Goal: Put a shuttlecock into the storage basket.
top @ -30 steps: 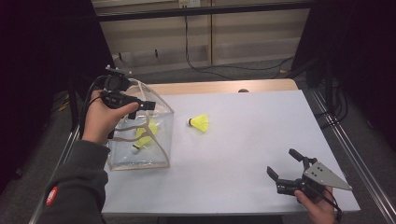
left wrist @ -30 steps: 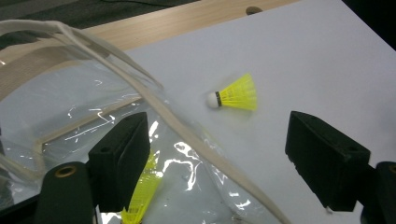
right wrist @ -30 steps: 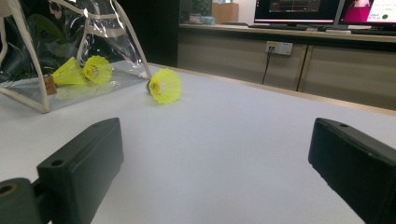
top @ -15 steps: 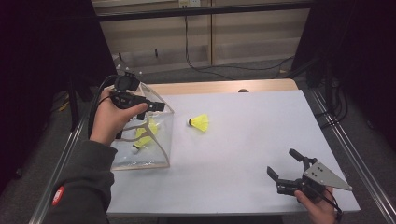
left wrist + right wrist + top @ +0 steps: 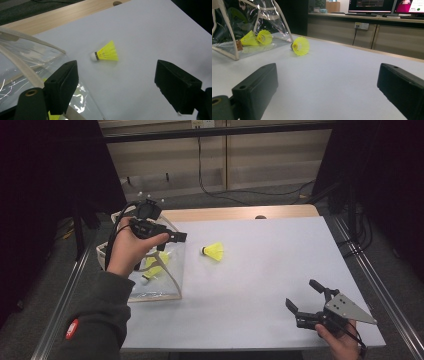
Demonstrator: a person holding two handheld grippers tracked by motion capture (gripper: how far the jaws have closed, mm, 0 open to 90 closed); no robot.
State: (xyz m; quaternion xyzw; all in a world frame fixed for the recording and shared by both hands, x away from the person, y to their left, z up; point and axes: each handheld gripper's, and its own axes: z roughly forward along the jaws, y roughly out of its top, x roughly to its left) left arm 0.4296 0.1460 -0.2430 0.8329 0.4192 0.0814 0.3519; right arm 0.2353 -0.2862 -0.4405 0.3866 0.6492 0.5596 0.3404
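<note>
The landmark is the clear plastic bag (image 5: 155,270) with cream-coloured edges that stands on the left part of the white worktop (image 5: 260,285).

One yellow shuttlecock (image 5: 214,251) lies on its side on the worktop, just beside the bag, on the side away from the worktop's left edge. It does not touch the bag. In the left gripper view the same shuttlecock (image 5: 106,53) has its white cork end turned toward the bag (image 5: 30,65) and its yellow skirt turned away from it.

Inside the bag there are more yellow shuttlecocks (image 5: 152,265); in the right gripper view two of them (image 5: 257,37) lie close together on the bottom of the bag (image 5: 227,47).

The left tool (image 5: 170,237) is held above the bag's upper rim, on the side that faces the free shuttlecock. Its jaws stand wide apart with nothing between them, and it touches neither the shuttlecock nor the bag as far as I can see.

The right tool (image 5: 305,302) is well apart from the bag, near the worktop's front corner on the far side from the bag. Its jaws are also wide apart and empty, and they point across the worktop toward the bag and the free shuttlecock (image 5: 300,46).
</note>
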